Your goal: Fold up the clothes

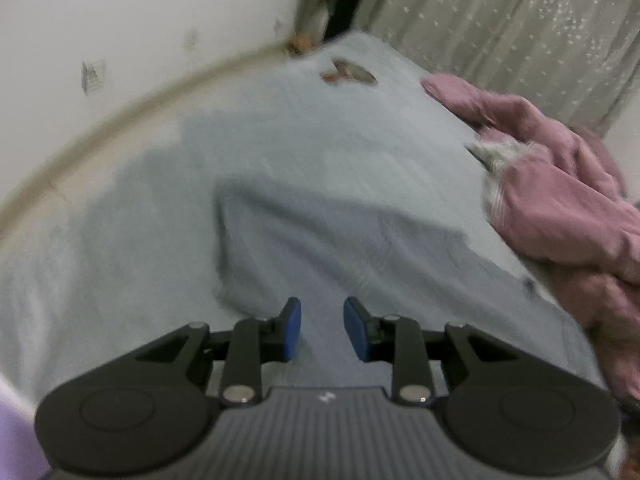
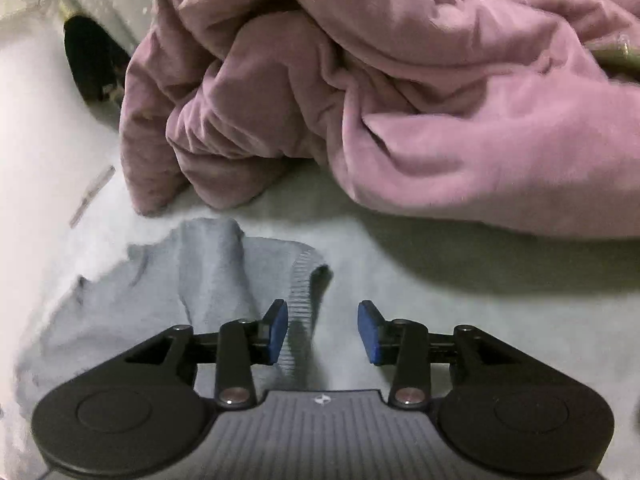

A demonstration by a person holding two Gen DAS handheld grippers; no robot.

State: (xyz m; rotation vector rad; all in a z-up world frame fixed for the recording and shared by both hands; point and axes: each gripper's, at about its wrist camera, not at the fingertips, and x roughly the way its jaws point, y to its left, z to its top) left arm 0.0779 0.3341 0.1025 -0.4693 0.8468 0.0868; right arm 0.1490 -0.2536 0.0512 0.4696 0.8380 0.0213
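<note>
Pale bed sheet [image 1: 132,248] covers the whole working surface, with a white wall [image 1: 120,12] behind it in the left wrist view. On this sheet lies the grey garment [image 1: 320,236], spread flat in front of the left gripper [image 1: 322,328]; in the right wrist view the same grey garment [image 2: 208,276] shows a ribbed hem [image 2: 300,292] that runs down between the fingers of the right gripper [image 2: 323,332]. Both grippers have their blue pads apart, the right one wider than the left, and no pad presses on the cloth. The ribbed hem passes close to the left blue pad [image 2: 278,332] of the right gripper, but whether they touch cannot be told.

No readable writing appears anywhere; only a small pale logo mark [image 1: 325,398] sits on the ribbed grey body of each gripper, too small to read.

Beyond the garment, a crumpled pink blanket [image 2: 400,100] fills the upper part of the right wrist view. Only the left wrist view shows a curtain [image 1: 520,32] with small shiny dots, and a brownish patch [image 1: 348,74] on the far sheet, blurred.
</note>
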